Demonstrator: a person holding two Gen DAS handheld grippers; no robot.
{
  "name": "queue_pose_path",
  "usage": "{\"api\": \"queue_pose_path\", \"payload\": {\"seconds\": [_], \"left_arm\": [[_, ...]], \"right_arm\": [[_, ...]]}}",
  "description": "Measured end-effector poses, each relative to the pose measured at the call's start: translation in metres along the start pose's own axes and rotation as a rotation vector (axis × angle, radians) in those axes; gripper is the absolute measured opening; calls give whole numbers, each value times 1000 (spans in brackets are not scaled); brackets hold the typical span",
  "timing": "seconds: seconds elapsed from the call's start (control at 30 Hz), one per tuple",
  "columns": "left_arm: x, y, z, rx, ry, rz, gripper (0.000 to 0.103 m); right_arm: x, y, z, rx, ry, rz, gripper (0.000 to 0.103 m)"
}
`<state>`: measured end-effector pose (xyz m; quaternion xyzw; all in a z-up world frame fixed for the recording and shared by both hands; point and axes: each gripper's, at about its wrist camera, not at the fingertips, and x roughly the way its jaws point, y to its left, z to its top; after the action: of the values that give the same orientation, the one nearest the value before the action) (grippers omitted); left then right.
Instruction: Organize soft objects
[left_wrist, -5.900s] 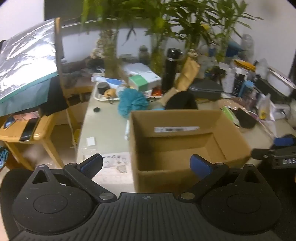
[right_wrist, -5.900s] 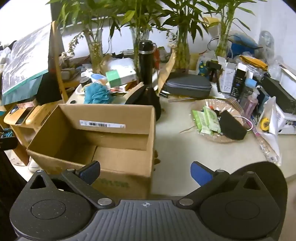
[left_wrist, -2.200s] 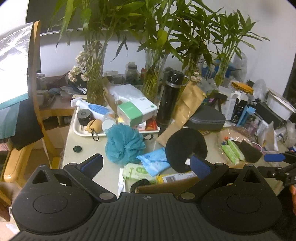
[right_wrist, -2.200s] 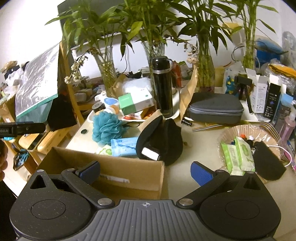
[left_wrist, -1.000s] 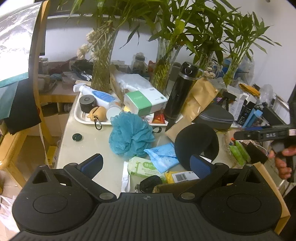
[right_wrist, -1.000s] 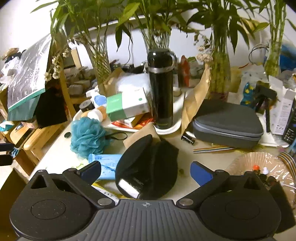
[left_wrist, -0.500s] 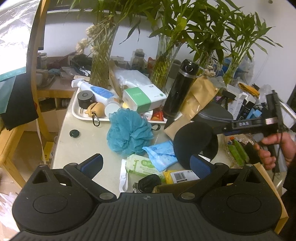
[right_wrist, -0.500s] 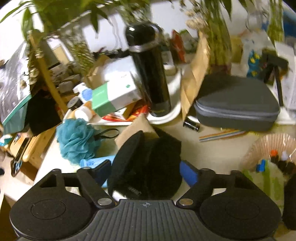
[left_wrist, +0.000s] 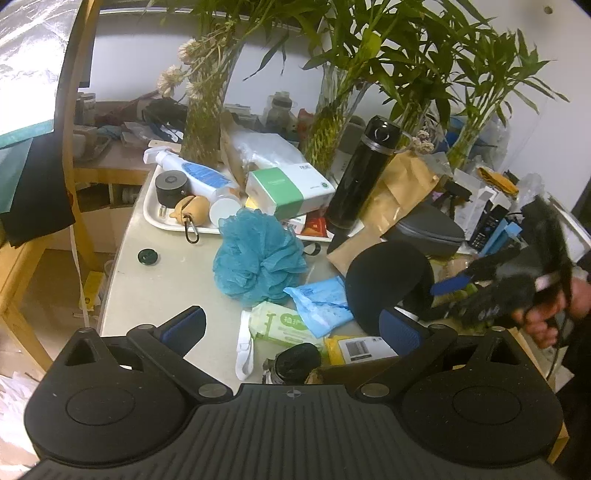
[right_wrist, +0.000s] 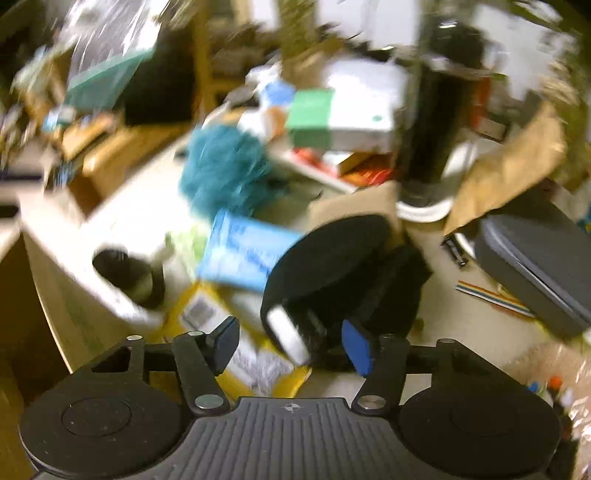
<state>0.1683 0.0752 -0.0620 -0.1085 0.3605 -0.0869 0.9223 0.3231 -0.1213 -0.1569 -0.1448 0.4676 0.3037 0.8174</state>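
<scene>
Right gripper (right_wrist: 291, 341) half spread, jaws just been closing around lower edge of black soft pad (right_wrist: 332, 266) on the bench (right_wrist: 122, 221), pads not yet touching. Left gripper (left_wrist: 291, 325) spread wide, empty, teal loofah (left_wrist: 258, 258) ahead.

table (left_wrist: 173, 273): pale top, crowded
tray (left_wrist: 155, 218): white, at 11 o'clock on the table
pouf (left_wrist: 258, 258): teal mesh, at centre, touching the tray's near edge
cap (left_wrist: 148, 256): small, dark, round, at 9 o'clock, apart from the pouf
blue pack (left_wrist: 321, 301): just at 5 o'clock of the pouf
green pack (left_wrist: 277, 325): at 6 o'clock, under the blue pack's edge
black pad (left_wrist: 384, 280): round, soft, at 3 o'clock
grey case (left_wrist: 424, 229): at 2 o'clock
</scene>
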Motion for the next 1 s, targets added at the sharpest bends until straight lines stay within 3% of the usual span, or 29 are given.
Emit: {"api": "queue_pose_path", "payload": {"seconds": [0.13,0.27,0.53,0.73,0.8,1.0], "left_arm": [[3,-2,-1,8,10,1,103],[5,-2,-1,11,16,5,103],[11,0,-1,3,31,14,103],[12,0,-1,1,35,11,103],[12,0,-1,0,36,11,103],[11,-1,-2,-5,29,4,103]], "right_arm": [[17,10,-2,-110,53,-32,58],[19,3,3,-108,22,5,58],[40,5,10,-207,66,20,56],[57,11,13,-280,90,-15,47],[62,15,10,-314,107,-23,40],[52,15,9,-338,85,-51,30]]}}
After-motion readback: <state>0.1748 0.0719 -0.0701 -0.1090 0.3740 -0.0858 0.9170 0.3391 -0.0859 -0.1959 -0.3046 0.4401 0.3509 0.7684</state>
